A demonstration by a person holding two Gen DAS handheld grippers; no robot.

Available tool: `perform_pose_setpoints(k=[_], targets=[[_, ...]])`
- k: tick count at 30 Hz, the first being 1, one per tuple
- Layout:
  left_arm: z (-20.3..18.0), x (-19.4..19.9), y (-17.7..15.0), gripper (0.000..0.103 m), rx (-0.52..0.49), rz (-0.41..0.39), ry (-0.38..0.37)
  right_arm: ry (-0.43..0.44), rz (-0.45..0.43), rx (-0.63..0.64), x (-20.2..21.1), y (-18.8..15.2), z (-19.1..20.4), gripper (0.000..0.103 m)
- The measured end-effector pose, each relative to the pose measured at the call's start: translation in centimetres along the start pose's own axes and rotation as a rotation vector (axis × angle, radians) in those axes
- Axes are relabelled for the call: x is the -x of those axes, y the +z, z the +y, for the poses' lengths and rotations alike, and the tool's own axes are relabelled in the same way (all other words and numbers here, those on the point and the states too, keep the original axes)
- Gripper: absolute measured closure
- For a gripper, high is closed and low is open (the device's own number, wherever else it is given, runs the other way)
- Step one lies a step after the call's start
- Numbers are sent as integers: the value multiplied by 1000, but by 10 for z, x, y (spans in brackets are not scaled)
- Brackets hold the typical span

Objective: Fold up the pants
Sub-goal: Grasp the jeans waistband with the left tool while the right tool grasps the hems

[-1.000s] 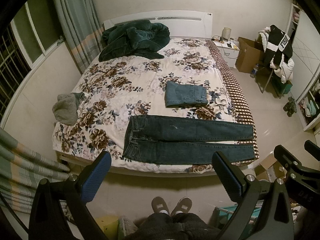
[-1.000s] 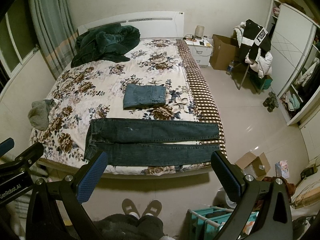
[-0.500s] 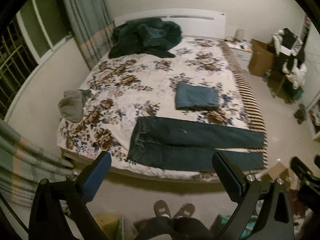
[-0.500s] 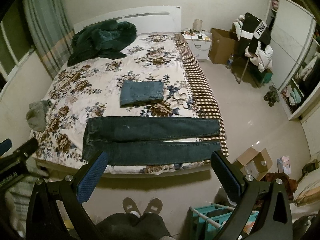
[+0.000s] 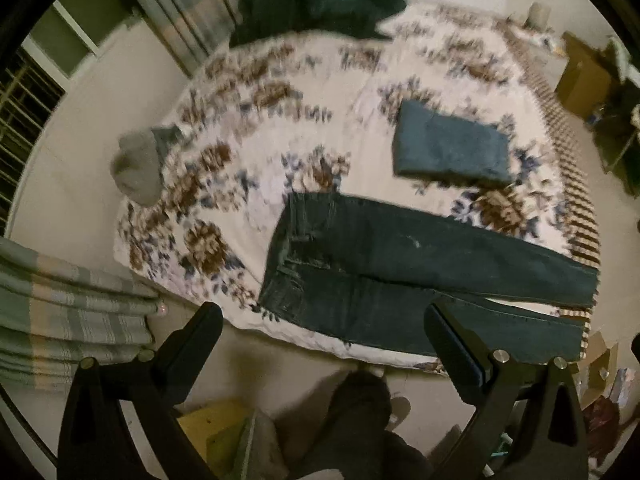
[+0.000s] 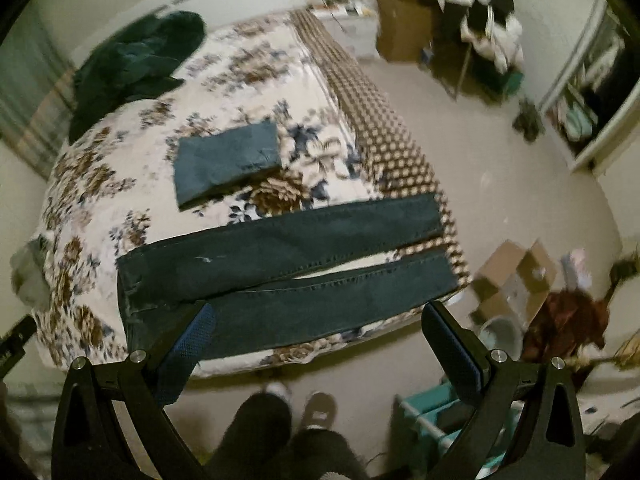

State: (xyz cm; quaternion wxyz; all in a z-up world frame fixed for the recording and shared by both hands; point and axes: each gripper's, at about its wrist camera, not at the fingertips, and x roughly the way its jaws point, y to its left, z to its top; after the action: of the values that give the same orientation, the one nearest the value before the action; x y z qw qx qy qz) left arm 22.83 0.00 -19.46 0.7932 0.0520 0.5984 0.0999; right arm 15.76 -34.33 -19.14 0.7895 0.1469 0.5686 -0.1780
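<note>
We hold both tongs wide apart and empty, above the bed's [image 5: 280, 332] near edge, so either can drop straight onto cloth. The jeans [image 5: 400, 264] lie flat just ahead of the left tongs [image 5: 324, 344], waistband to their left, and the legs run under the right tongs [image 6: 320, 336] toward the right. They lie crosswise along the edge, within reach from our standing spot. A folded pair [image 6: 228, 160] sits farther ahead, likely kept apart as finished.
</note>
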Motion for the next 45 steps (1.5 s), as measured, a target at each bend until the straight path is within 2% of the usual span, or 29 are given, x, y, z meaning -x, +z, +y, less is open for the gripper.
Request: perform_pose_setpoints(k=[5, 10, 11, 14, 15, 18, 20, 22, 25, 29, 32, 33, 34, 35, 36, 38, 39, 40, 41, 43, 44, 45], targets=[[-12, -109, 58, 0, 82, 194, -18, 4, 145, -150, -130, 57, -7, 0], [-12, -229, 114, 0, 220, 362, -13, -41, 279, -298, -257, 96, -19, 0], [-11, -248, 122, 0, 245, 386, -12, -50, 318, -340, -292, 106, -25, 0], [-7, -309, 146, 0, 332, 454, -5, -74, 372, -423, -361, 127, -40, 0], [-8, -328, 152, 0, 359, 474, -9, -84, 384, -440, -371, 125, -43, 0], [-10, -384, 169, 0, 433, 534, -20, -115, 435, -521, -433, 135, -61, 0], [-12, -416, 174, 0, 460, 565, 1, -132, 459, -565, -459, 138, -72, 0], [-18, -438, 175, 0, 457, 586, 28, -151, 474, -598, -475, 136, -84, 0], [-36, -440, 168, 0, 428, 608, 23, -182, 496, -634, -509, 141, -96, 0], [-69, -411, 155, 0, 438, 607, -50, -173, 543, -670, -532, 136, -102, 0], [-95, -418, 148, 0, 463, 664, -73, -149, 570, -694, -547, 131, -99, 0], [-105, -423, 148, 3, 460, 670, -66, -146, 575, -699, -551, 130, -99, 0], [-111, -427, 150, 12, 445, 666, -55, -141, 577, -707, -554, 129, -98, 0], [-117, -428, 152, 16, 425, 656, -38, -136, 577, -716, -558, 128, -97, 1], [-122, -426, 154, 23, 408, 633, -18, -134, 578, -721, -559, 127, -97, 3], [-122, -417, 155, 43, 419, 584, -9, -119, 575, -727, -564, 126, -98, 12], [-120, -409, 155, 69, 423, 560, 6, -112, 571, -723, -565, 126, -97, 21], [-114, -401, 152, 82, 431, 535, 14, -110, 564, -716, -564, 126, -96, 32], [-109, -397, 150, 83, 444, 515, -9, -109, 553, -709, -563, 124, -96, 39], [-99, -383, 144, 91, 460, 462, -73, -103, 526, -696, -555, 123, -96, 70], [-93, -376, 140, 92, 463, 437, -100, -94, 517, -697, -553, 128, -97, 78], [-88, -369, 136, 93, 463, 416, -120, -85, 506, -700, -550, 126, -99, 91]])
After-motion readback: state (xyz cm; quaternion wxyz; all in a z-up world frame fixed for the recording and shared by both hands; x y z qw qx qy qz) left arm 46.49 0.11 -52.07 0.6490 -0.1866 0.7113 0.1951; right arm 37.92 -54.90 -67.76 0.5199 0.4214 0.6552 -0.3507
